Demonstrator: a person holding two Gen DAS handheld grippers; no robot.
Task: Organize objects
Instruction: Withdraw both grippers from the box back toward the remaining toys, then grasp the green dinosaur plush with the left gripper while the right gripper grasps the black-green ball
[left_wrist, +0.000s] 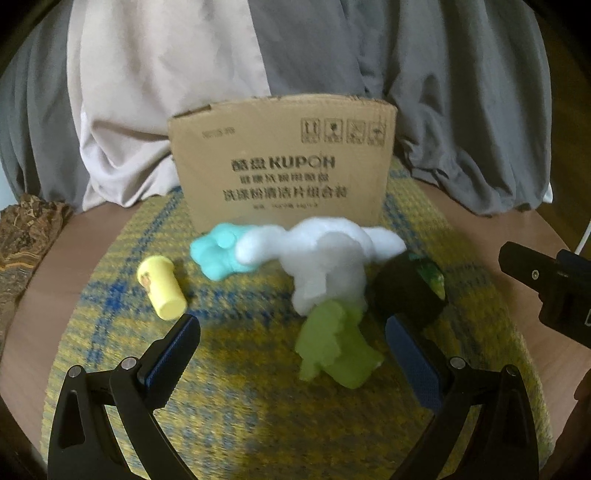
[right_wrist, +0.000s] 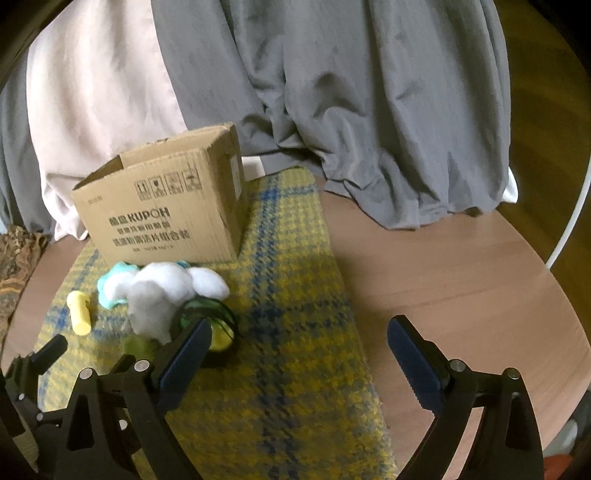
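An open cardboard box (left_wrist: 284, 166) stands at the back of a yellow-and-blue checked mat (left_wrist: 236, 369); it also shows in the right wrist view (right_wrist: 166, 214). In front of it lie a teal toy (left_wrist: 216, 254), a white plush toy (left_wrist: 321, 258), a light green toy (left_wrist: 336, 347), a yellow cylinder (left_wrist: 162, 288) and a black round container (left_wrist: 410, 291) with green contents. My left gripper (left_wrist: 295, 354) is open, with the green toy between its fingers, untouched. My right gripper (right_wrist: 299, 354) is open and empty, above the mat right of the pile (right_wrist: 162, 295).
The mat lies on a round wooden table (right_wrist: 461, 280). Grey and beige cloth (right_wrist: 332, 92) hangs behind the box. A patterned fabric (left_wrist: 26, 236) lies at the left edge. The right gripper's body (left_wrist: 546, 288) shows at the right of the left wrist view.
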